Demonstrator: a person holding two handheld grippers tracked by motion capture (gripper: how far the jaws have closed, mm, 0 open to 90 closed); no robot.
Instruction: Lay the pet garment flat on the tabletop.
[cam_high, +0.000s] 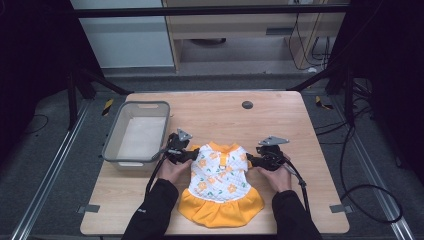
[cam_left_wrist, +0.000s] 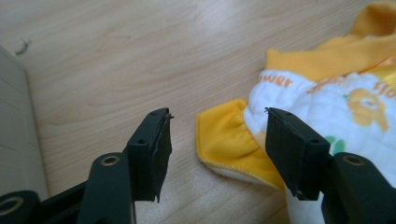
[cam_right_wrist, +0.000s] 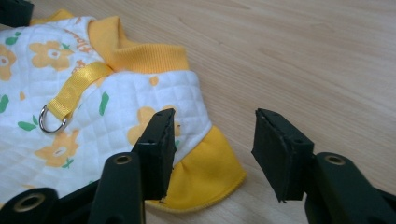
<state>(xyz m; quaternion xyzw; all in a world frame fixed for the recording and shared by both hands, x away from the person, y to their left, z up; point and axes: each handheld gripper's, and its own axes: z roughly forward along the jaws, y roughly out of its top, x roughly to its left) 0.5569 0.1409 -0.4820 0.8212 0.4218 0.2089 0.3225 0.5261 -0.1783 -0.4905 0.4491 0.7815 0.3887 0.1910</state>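
My left claw (cam_left_wrist: 217, 140) and right claw (cam_right_wrist: 212, 149), both spread, flank the small white-and-yellow flowered quilted dress (cam_high: 218, 182) at centre frame; next, I think, each pinches a yellow sleeve.

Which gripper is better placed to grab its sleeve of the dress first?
Left, marginally. The left gripper already has the yellow sleeve cuff between its open jaws; the right gripper sits partly past its yellow cuff.

Small white floral dress (cam_high: 220, 182) (orange collar, sleeves, ruffle), flat on table, collar away.
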